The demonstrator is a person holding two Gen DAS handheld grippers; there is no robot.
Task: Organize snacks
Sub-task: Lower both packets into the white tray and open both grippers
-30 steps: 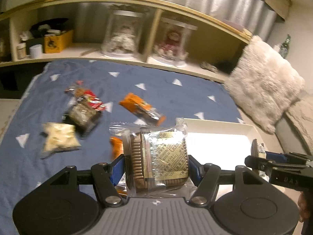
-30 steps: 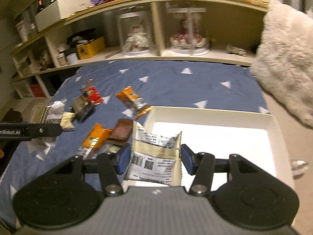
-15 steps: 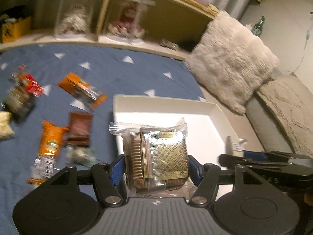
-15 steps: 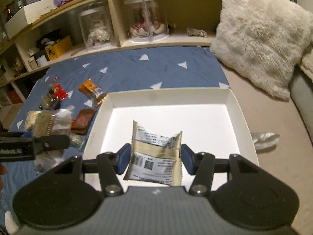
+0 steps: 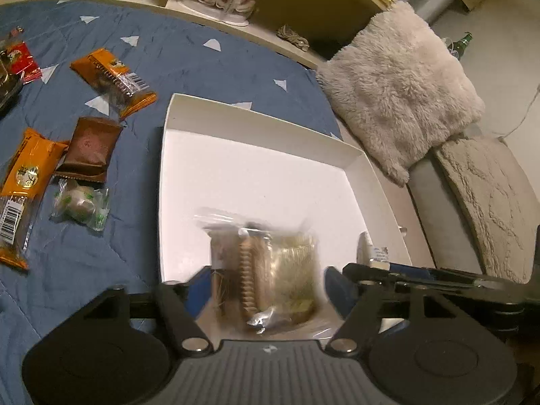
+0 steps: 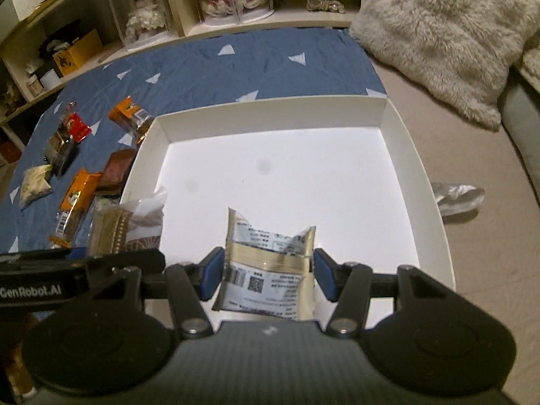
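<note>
The clear-wrapped biscuit pack (image 5: 263,270) is coming loose from my left tool (image 5: 266,287): its jaws have just been opening, and the blue pads now stand clear of the wrapper on both sides, where a second ago they pinched it tight. The pack is smeared with motion in the left wrist view (so I take it to be dropping), and it sits over the near left corner of the white box (image 5: 256,175). A second ago that same tool was out over the blue bedspread (image 5: 209,64), with the box off to one side. To my mind this means the first snack is as good as delivered.

The pack itself is a crinkly see-through bag with ridged brown biscuits on edge and a gold-printed inner packet beside them.

My right tool (image 6: 268,275) pinches a cream sachet (image 6: 270,263) with a barcode and small print, upright between its pads and over the near middle of the box; that one is not yet let go.

Outside the box, to its left on the bedspread, lie the rest: an orange pack (image 5: 114,81), a brown packet (image 5: 89,148), a green-and-clear sweet (image 5: 81,206) and another orange bar (image 5: 23,185). A fluffy cushion (image 5: 398,87) lies beyond the box's far right side.
</note>
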